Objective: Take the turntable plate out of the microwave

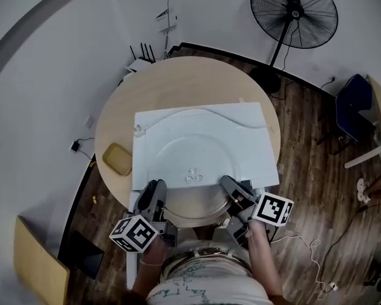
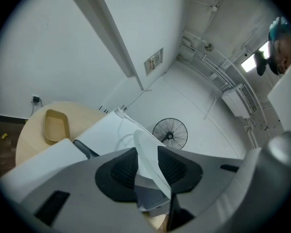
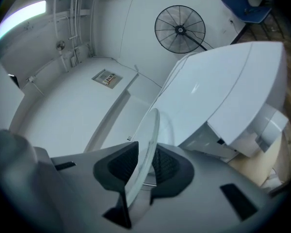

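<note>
Two jaws: each pair clamped on the turntable plate (image 1: 190,152) rim
Left gripper (image 1: 157,188): plate's 7 o'clock
Right gripper (image 1: 230,184): plate's 5 o'clock

Fingers (image 3: 117,168) pinch the turntable plate (image 3: 149,132) edgewise (fan (image 3: 180,29) beyond).

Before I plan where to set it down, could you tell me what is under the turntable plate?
Through the clear turntable plate, the microwave's white top shows. The left gripper and right gripper hold its near rim, covering whatever lies under those spots.
</note>
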`<state>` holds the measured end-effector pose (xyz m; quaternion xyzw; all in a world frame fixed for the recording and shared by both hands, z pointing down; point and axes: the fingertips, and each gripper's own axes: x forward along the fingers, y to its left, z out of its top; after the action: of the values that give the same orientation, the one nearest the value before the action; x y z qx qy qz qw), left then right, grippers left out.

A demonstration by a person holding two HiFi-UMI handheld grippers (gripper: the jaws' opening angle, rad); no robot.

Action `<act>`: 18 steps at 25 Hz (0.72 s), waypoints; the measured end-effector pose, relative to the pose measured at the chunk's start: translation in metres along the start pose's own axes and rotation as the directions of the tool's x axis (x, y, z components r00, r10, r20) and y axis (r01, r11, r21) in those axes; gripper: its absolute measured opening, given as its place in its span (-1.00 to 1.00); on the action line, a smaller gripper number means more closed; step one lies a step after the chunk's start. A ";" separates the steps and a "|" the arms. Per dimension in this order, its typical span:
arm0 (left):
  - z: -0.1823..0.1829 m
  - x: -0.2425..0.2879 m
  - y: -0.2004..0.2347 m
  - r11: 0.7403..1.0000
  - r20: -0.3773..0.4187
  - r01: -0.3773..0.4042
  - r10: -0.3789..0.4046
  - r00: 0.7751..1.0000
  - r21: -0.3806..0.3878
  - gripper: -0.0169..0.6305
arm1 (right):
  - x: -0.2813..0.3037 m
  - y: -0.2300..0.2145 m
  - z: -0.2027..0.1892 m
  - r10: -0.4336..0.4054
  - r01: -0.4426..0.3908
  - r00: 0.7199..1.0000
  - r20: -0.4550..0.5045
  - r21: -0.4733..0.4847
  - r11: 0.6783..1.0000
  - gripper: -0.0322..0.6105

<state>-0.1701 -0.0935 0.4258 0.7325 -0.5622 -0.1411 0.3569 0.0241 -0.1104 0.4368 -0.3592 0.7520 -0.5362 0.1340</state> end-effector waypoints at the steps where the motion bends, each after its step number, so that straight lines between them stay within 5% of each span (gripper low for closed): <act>1: 0.001 0.001 0.000 1.000 -0.008 0.001 -0.001 1.000 0.012 -0.55 | 0.000 0.000 -0.001 -0.001 0.001 1.000 0.008 0.008 1.000 -0.68; 8: -0.001 0.003 0.003 0.997 -0.087 -0.053 0.057 0.995 0.051 -0.55 | -0.003 -0.004 -0.008 -0.023 0.023 1.000 -0.020 0.014 1.000 -0.65; 14: -0.002 0.003 0.006 0.997 -0.086 -0.078 0.080 0.993 0.024 -0.59 | -0.005 -0.017 -0.031 -0.074 0.069 0.982 -0.176 -0.033 0.997 -0.50; 18: 0.000 0.003 0.005 0.997 -0.066 -0.070 0.071 0.995 0.021 -0.61 | -0.004 -0.012 -0.023 0.048 -0.038 0.995 -0.090 0.110 0.993 -0.68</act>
<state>-0.1728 -0.0968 0.4302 0.7199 -0.5768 -0.0988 0.3732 0.0182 -0.0933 0.4559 -0.3099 0.7346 -0.5894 0.1301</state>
